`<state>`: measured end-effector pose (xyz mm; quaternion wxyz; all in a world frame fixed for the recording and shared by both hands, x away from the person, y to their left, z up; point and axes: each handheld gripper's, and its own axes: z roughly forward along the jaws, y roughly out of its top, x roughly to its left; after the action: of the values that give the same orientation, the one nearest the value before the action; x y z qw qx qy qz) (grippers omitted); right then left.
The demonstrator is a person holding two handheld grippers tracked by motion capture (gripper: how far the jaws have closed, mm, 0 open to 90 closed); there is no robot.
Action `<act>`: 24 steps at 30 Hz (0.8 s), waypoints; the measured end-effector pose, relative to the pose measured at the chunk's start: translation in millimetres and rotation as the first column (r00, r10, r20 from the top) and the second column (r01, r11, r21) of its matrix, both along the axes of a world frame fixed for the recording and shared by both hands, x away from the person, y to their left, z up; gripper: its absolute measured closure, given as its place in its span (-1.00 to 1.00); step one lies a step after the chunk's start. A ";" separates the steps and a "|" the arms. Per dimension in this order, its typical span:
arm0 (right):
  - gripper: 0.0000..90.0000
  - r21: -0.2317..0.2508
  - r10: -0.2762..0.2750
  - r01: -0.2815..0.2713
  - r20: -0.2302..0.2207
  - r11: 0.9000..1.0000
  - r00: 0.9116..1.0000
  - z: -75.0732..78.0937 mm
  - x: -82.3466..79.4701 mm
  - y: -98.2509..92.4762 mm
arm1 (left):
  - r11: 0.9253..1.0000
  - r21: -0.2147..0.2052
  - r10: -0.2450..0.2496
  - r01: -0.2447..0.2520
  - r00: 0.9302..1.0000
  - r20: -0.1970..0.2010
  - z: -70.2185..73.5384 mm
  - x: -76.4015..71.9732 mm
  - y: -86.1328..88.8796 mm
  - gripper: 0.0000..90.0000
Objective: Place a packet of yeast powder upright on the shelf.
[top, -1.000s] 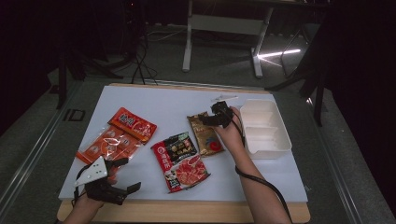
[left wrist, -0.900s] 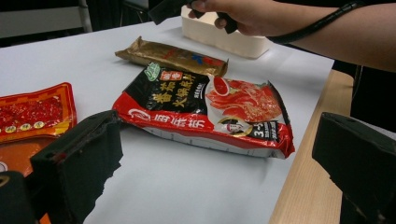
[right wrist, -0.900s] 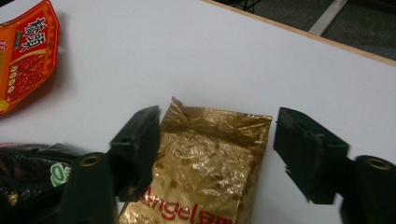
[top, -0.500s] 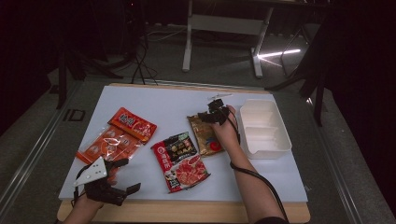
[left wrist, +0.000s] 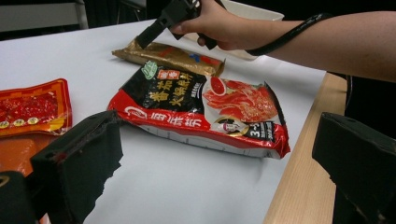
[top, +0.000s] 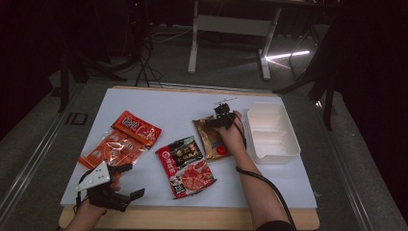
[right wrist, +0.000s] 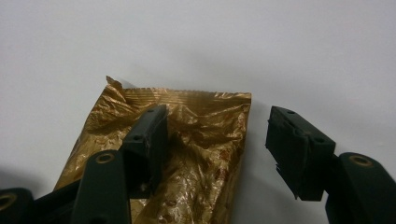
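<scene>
A gold foil packet lies mid-table. My right gripper points down over its far end. In the right gripper view the gripper has one jaw over the crinkled gold foil and the other beside the packet above bare table. The packet's corner sits between them, untouched by the pads. These jaws have just been closing and still stand apart. My left gripper rests open at the table's front left, and its jaws frame a red-and-black packet with nothing held.
The red-and-black packet lies in front of the gold one. A red packet and a clear orange one lie to the left. A white divided tray stands right of the right hand. The wooden table edge runs near the left gripper.
The right hand has sunk toward the gold packet's far end and its jaws have narrowed. The left gripper has stayed where it was.
</scene>
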<state>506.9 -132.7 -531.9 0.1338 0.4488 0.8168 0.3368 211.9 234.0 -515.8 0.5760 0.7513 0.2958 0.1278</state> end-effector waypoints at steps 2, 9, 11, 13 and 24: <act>-0.12 0.004 -0.002 0.002 -0.008 1.000 1.000 -0.5 0.0 0.0 | 1.000 -0.002 -0.001 0.001 1.000 -0.001 0.0 0.2 0.1 -0.96; 0.19 0.019 0.017 -0.016 -0.041 1.000 0.999 -2.5 0.3 2.2 | 1.000 -0.002 -0.001 0.001 1.000 -0.003 -0.1 0.5 -0.7 -0.95; 0.35 0.065 -0.012 0.017 -0.075 0.998 0.997 -5.1 0.8 1.4 | 1.000 0.003 -0.005 0.005 1.000 -0.007 -0.6 0.5 -1.1 -0.95; 0.42 0.074 -0.009 0.016 -0.084 0.997 0.996 -5.2 1.4 1.0 | 1.000 0.001 -0.005 0.005 1.000 -0.008 -0.6 0.7 -1.1 -0.95; 0.98 -0.035 0.006 -0.008 -0.072 0.999 0.997 2.2 0.3 9.3 | 1.000 0.000 -0.007 0.007 1.000 -0.014 -1.0 1.0 -0.5 -0.96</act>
<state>507.2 -123.5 -529.7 0.1110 0.4555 0.8285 0.3062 212.9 233.6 -516.8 0.5744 0.7531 0.2973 0.1205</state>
